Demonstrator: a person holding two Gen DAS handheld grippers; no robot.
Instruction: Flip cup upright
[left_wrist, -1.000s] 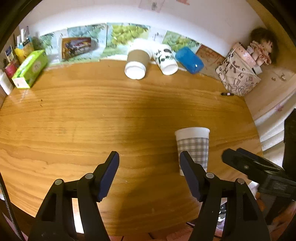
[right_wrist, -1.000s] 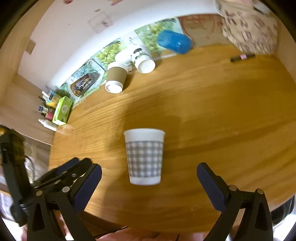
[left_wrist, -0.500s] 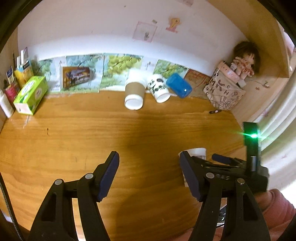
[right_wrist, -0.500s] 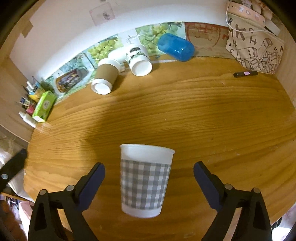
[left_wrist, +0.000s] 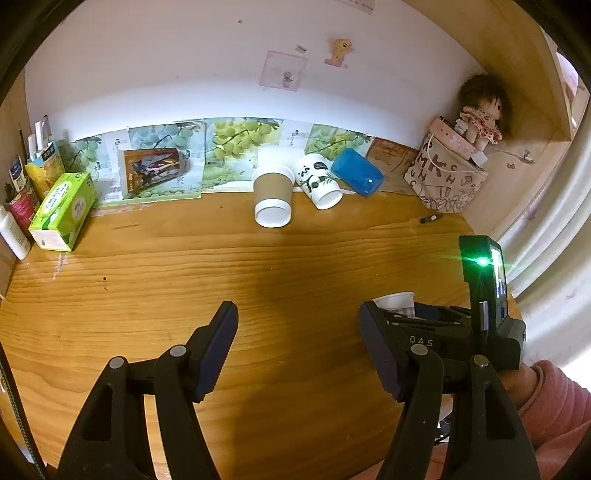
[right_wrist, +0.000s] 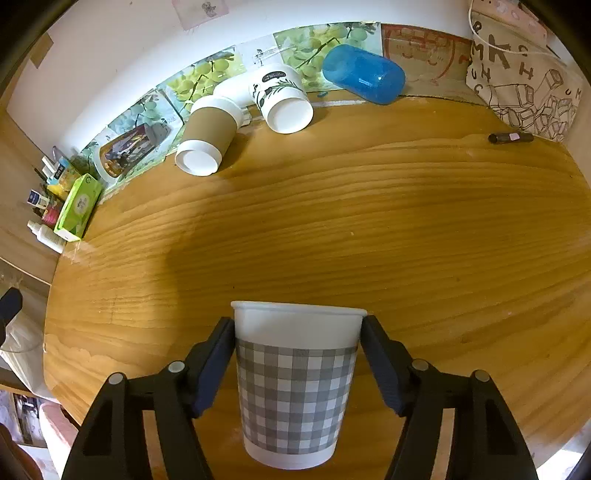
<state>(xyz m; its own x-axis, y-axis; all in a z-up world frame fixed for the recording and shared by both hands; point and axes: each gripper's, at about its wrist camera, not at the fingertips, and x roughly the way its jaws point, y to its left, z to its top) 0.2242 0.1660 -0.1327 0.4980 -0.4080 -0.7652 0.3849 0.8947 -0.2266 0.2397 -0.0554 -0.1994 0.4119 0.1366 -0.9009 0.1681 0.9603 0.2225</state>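
Note:
A grey-and-white checked paper cup (right_wrist: 295, 384) stands upright on the wooden table (right_wrist: 369, 229) near its front edge. My right gripper (right_wrist: 297, 354) has a finger on each side of the cup, both pads touching its upper wall. In the left wrist view only the cup's white rim (left_wrist: 393, 299) shows, behind the right gripper's black body (left_wrist: 461, 332). My left gripper (left_wrist: 299, 347) is open and empty, to the left of the cup above the table.
At the back lie a brown-sleeved cup (right_wrist: 207, 140), a panda-print cup (right_wrist: 282, 98) and a blue case (right_wrist: 364, 74). A printed bag (right_wrist: 524, 74) stands back right, a dark pen (right_wrist: 509, 137) before it. A green tissue box (right_wrist: 79, 206) and bottles sit left.
My right gripper has moved forward around the checked cup and its fingers have closed from wide open onto the cup's sides. The left gripper has drawn back and tilted up.

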